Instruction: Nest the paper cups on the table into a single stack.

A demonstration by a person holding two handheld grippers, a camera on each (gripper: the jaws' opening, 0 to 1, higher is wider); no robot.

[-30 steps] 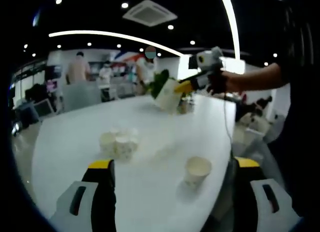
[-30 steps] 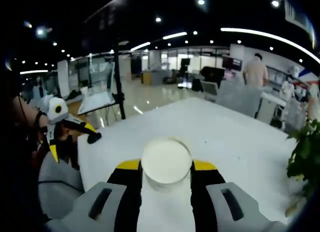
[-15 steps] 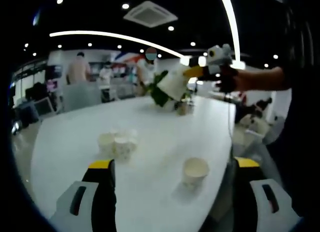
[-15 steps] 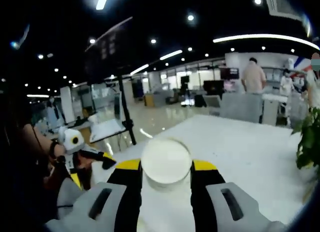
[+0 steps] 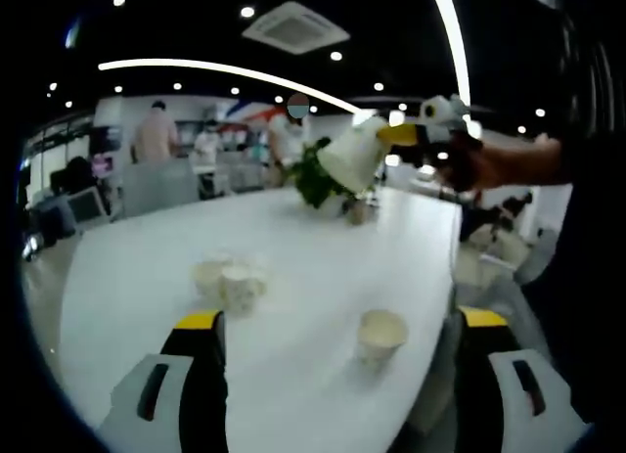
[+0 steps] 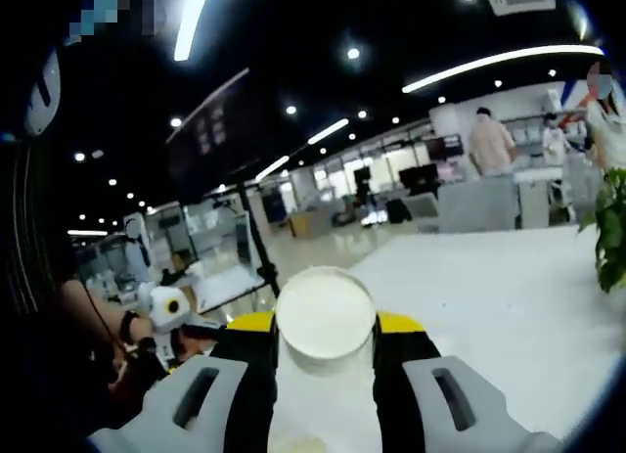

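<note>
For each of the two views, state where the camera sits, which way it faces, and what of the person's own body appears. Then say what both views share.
Left gripper view: rides the left gripper, low over the table, facing loose cups; its open jaws, and the person's hand, show.
Right gripper view: rides the raised right gripper, facing across the table's far end; its jaws clamp a cup; a wrist shows.
Shared: table, held cup, plant, each other's gripper.

Big white oval table (image 5: pixel 147 277), few things on it.
Loose cream paper cup (image 5: pixel 380 337) near the edge, a cluster of cups (image 5: pixel 227 280) mid-table, a leafy green potted plant (image 5: pixel 318 179) at the far end.
</note>
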